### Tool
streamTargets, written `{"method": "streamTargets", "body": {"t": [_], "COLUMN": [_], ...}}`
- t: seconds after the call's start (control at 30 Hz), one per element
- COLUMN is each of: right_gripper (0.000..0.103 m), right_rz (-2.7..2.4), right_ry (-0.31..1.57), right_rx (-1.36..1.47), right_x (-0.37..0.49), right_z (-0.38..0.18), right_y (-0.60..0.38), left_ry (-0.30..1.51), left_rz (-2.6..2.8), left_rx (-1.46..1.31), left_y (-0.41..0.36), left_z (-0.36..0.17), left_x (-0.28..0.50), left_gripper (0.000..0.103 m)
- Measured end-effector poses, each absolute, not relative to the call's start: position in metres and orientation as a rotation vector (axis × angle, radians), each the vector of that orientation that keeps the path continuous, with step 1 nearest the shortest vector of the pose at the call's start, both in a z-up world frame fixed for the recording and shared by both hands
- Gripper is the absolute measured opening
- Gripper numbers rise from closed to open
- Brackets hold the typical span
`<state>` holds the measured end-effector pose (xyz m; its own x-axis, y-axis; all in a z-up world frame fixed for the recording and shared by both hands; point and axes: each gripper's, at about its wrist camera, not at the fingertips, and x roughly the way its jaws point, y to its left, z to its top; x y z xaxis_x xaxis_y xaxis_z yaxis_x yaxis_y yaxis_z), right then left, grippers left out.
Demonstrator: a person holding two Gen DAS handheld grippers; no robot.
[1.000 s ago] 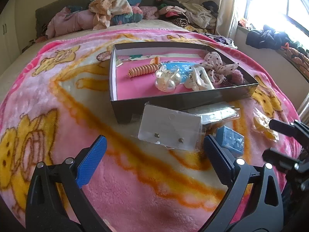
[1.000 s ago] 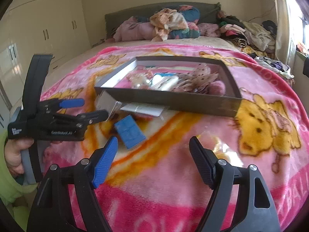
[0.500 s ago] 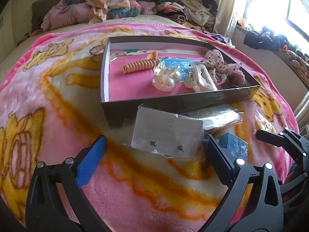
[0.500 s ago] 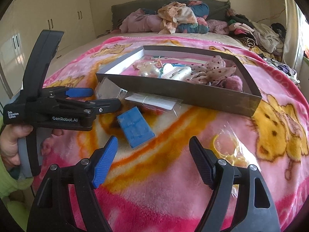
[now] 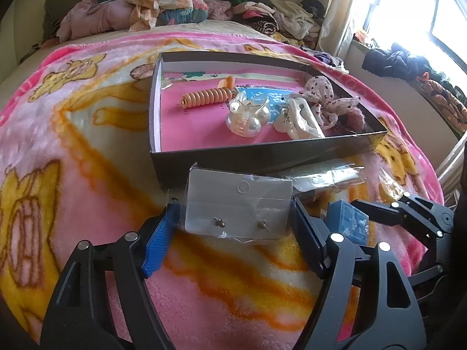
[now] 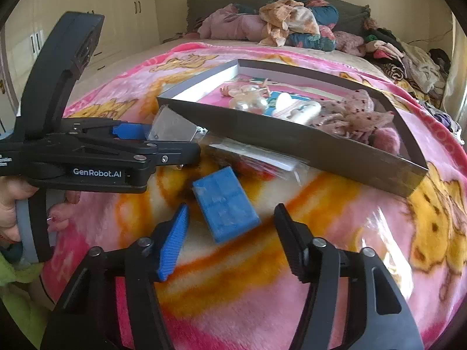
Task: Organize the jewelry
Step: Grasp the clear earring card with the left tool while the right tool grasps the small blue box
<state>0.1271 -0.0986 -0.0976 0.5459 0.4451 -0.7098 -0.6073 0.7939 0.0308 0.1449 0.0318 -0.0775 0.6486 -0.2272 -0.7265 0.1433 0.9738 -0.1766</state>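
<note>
Here, left gripper (image 5: 233, 227) low over the pink blanket (image 5: 87, 204), fingers (image 5: 159, 243) spread wide on either side of the earring card (image 5: 238, 207), possibly just touching its plastic sleeve at both edges, not clamped. Card grey, sleeved in clear plastic, with 2 small studs near its near edge, lying on the blanket just in front of the near wall of the dark tray (image 5: 262, 154).

Inside the tray: an orange spiral hair tie (image 5: 205, 97) toward the far left, a pearl hair claw (image 5: 246, 116) in the middle, a white clip (image 5: 300, 118) beside it, and a spotted scrunchie (image 5: 327, 99) at the right.

Right gripper (image 6: 230, 239) also wide open, holding nothing, fingers (image 6: 173, 243) flanking the near end of the blue box (image 6: 224, 204) without touching it. Blue box flat on the blanket, just right of the earring card, near a clear packet (image 6: 256, 160) lying against the tray wall. Another clear packet with yellowish contents (image 5: 391, 188) farther right.
</note>
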Motion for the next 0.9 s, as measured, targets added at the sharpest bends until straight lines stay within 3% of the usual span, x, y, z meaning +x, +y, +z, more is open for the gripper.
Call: {"method": "streamTargets", "body": {"t": [0.1, 0.9], "right_gripper": [0.041, 0.036], "right_rz": [0.638, 0.591], "right_ry": [0.770, 0.734], "right_rx": [-0.234, -0.090], "right_x": [0.127, 0.108], "right_z": [-0.099, -0.075], "right_y": [-0.095, -0.146], "left_ry": [0.838, 0.782], "left_rz": [-0.214, -0.264], "left_rx": [-0.108, -0.090], "left_y": [0.032, 0.015], "left_z": [-0.076, -0.047], "left_x": [0.143, 0.131], "left_gripper": [0.063, 0.060]}}
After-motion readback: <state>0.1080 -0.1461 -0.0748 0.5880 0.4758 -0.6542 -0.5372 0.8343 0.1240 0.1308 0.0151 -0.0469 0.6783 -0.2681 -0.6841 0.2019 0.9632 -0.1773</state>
